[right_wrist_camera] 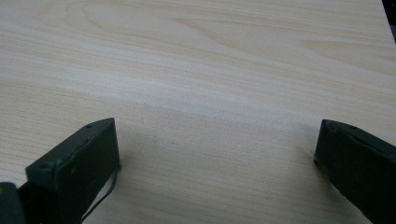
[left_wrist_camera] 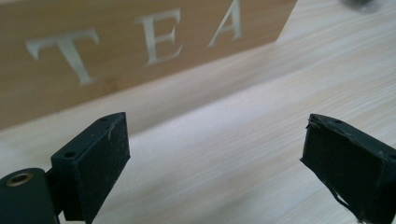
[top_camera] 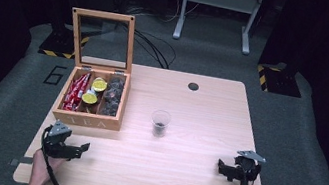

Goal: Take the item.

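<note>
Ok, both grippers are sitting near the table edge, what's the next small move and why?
Probably lift the left gripper up over the open tea box: its jaws stand open and empty just in front of the box, and a dark pod already sits in the clear cup.

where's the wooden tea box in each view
high view: the tea box sits left of centre on the table, lid up, just beyond the left gripper.
left gripper view: its front wall with the letters TEA fills the upper left, beyond the open jaws.
right gripper view: bare table wood lies beyond the jaws; the box is outside this picture.
shared landmark: the pale wood-grain tabletop.
</note>
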Demonstrator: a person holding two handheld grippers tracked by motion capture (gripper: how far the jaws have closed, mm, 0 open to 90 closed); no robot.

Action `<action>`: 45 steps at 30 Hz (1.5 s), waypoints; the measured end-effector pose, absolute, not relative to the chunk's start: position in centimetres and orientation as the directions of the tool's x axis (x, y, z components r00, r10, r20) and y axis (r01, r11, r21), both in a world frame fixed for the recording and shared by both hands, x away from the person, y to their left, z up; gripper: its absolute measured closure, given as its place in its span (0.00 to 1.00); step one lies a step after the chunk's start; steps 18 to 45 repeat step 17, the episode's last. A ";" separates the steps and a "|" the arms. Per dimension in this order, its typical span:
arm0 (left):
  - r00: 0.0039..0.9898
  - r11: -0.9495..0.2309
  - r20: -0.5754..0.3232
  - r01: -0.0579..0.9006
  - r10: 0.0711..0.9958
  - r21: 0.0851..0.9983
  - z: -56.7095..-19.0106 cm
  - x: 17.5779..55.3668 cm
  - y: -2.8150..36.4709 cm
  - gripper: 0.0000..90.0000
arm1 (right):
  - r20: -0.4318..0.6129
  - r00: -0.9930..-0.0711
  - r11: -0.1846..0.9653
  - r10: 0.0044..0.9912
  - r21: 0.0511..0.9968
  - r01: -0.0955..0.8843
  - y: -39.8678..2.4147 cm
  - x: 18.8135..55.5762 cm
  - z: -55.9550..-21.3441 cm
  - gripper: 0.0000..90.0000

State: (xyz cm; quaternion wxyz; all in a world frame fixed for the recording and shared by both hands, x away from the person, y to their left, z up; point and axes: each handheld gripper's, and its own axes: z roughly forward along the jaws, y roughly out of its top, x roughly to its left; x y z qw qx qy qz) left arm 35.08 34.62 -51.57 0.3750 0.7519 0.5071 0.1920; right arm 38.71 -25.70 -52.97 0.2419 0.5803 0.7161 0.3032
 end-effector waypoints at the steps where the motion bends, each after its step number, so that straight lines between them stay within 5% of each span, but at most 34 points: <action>1: 0.408 -0.208 -0.086 0.623 0.909 0.754 -51.8 35.1 34.7 0.07 | 0.005 -0.210 0.143 0.978 0.715 0.684 -25.7 38.7 -53.0 0.00; 14: 0.397 -0.278 0.008 0.628 0.918 0.727 -53.2 35.0 34.1 0.04 | 0.006 -0.209 0.143 0.978 0.715 0.684 -25.7 38.7 -53.0 0.00; 45: 0.393 -0.273 0.006 0.630 0.920 0.727 -53.2 35.1 34.1 0.03 | 0.006 -0.209 0.142 0.978 0.715 0.684 -25.7 38.7 -53.0 0.00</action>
